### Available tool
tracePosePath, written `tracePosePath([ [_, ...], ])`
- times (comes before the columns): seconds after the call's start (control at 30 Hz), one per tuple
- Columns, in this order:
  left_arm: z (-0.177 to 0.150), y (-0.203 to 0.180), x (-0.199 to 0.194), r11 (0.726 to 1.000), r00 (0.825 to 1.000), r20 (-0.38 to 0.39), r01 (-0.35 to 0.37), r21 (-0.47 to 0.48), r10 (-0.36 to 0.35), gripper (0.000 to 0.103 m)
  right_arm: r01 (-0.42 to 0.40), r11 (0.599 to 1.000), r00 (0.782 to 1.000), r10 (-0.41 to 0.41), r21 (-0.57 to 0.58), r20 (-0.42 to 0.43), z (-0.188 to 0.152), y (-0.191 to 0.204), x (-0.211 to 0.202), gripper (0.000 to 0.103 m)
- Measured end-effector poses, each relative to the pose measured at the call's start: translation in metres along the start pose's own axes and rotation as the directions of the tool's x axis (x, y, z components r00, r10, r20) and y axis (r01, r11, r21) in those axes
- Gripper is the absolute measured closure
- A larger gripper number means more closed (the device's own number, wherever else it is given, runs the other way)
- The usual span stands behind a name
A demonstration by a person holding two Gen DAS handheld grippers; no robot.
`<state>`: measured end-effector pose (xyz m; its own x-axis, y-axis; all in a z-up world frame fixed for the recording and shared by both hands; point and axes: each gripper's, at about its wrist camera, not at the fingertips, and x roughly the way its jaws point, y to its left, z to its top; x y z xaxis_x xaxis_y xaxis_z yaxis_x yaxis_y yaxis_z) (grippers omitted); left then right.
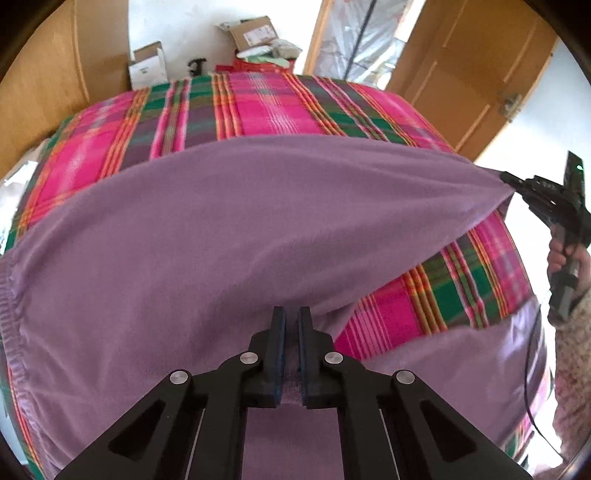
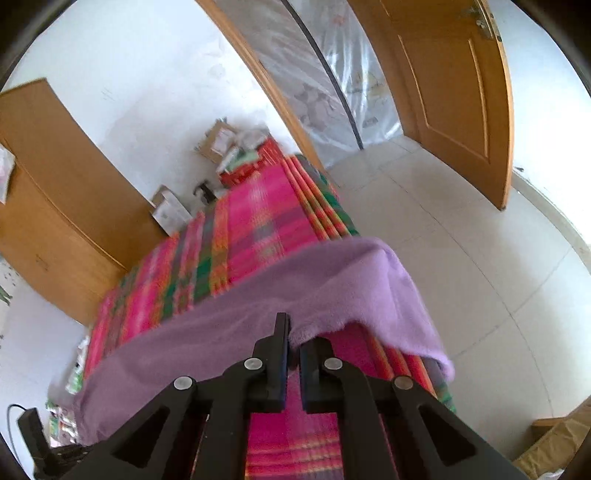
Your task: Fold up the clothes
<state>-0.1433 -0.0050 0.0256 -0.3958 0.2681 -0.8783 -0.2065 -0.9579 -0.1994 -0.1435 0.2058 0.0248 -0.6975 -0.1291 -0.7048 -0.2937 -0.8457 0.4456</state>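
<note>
Left wrist view: both claws, left claw point(image 1: 291, 325) and right claw point(image 1: 508, 180), clamp edges of a soft, light purple fleece garment point(image 1: 229, 229), stretched over a pink plaid bed point(image 1: 280, 103).

Garment point(image 1: 229, 236): spread over the near part of the blanket point(image 1: 266, 107), one edge lifted off it between the left gripper point(image 1: 291, 321) and the right gripper point(image 1: 508, 180) (right one at the far right). Boxes point(image 1: 251, 33): behind the blanket, against the wall. Door point(image 1: 469, 74): behind, right.
</note>
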Motion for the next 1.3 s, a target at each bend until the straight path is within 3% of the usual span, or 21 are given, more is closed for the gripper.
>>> tracePosePath([
  [0.3,-0.005,-0.009,-0.005,0.997,0.998,-0.019,0.059,0.052,-0.058,0.097,0.043,0.998,0.999,-0.042,0.052,-0.021,-0.002,-0.017,0.025,0.096],
  [0.47,0.002,-0.002,-0.024,0.98,0.979,0.045,0.2,-0.003,-0.2,0.097,0.042,0.996,0.999,-0.04,0.08,-0.031,-0.001,-0.02,0.029,0.092],
  [0.57,0.006,-0.016,-0.021,0.99,0.991,0.038,0.124,0.063,-0.127,0.087,0.041,0.995,0.999,-0.038,0.092,-0.033,-0.002,-0.024,0.031,0.09],
  [0.73,0.003,-0.042,0.004,0.983,0.999,-0.032,0.022,0.18,-0.017,0.086,0.027,0.993,0.999,-0.023,0.116,-0.035,-0.002,-0.028,0.034,0.088],
  [0.97,-0.002,-0.053,0.02,0.975,0.995,-0.032,-0.082,0.207,0.091,0.083,0.022,0.992,1.0,-0.02,0.125,-0.016,0.0,-0.03,0.036,0.086],
  [1.07,-0.005,-0.059,0.022,0.967,0.993,-0.025,-0.103,0.235,0.112,0.083,0.044,0.994,0.999,-0.046,0.097,0.015,0.001,-0.025,0.031,0.095],
  [1.1,-0.008,-0.057,0.022,0.966,0.993,-0.026,-0.103,0.238,0.112,0.089,0.053,0.995,0.998,-0.056,0.084,0.037,0.002,-0.022,0.026,0.095],
  [1.2,-0.004,-0.043,0.013,0.982,0.998,-0.036,-0.051,0.184,0.058,0.099,0.057,0.997,0.995,-0.061,0.05,0.079,0.006,-0.016,0.012,0.095],
  [1.3,-0.001,-0.032,0.001,0.99,0.999,-0.022,-0.028,0.14,0.031,0.1,0.054,0.998,0.994,-0.057,0.034,0.091,0.006,-0.016,0.001,0.095],
])
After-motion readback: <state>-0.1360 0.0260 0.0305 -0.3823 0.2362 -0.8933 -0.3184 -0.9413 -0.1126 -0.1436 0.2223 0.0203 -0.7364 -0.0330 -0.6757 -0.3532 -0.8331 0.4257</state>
